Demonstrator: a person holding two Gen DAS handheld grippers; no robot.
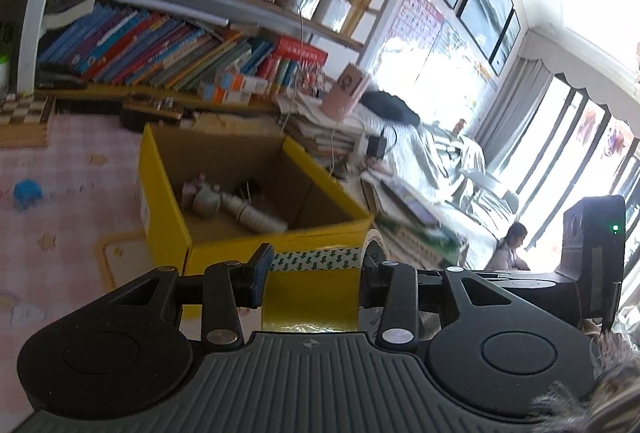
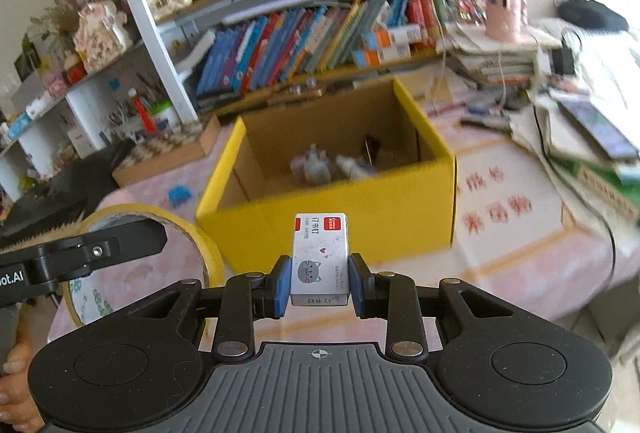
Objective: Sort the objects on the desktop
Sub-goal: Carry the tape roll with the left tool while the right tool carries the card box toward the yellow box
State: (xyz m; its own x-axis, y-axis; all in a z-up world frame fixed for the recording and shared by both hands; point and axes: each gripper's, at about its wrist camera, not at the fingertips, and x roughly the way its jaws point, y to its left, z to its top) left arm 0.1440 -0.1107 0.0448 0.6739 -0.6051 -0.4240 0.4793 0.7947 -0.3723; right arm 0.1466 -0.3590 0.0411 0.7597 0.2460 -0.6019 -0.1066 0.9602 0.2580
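Observation:
My left gripper (image 1: 316, 273) is shut on a roll of yellow tape (image 1: 316, 293) whose core is printed with green arrows; the roll is held flat between the pads, just short of the yellow cardboard box (image 1: 224, 249). The same roll (image 2: 208, 253) shows at the left of the right wrist view, with the left gripper's finger across it. My right gripper (image 2: 319, 283) is shut on a small white staple box (image 2: 320, 257) with a grey cat face and a red label, held upright in front of the yellow cardboard box (image 2: 360, 217). A small bottle and toys lie inside the box.
The box stands on a pink patterned tablecloth (image 2: 516, 229). Behind it is a bookshelf (image 1: 160, 45) full of books. Stacked papers and books (image 2: 580, 137) crowd the right side. A pink cup (image 2: 504, 5) stands on a paper stack. A blue toy (image 1: 27, 192) lies at the left.

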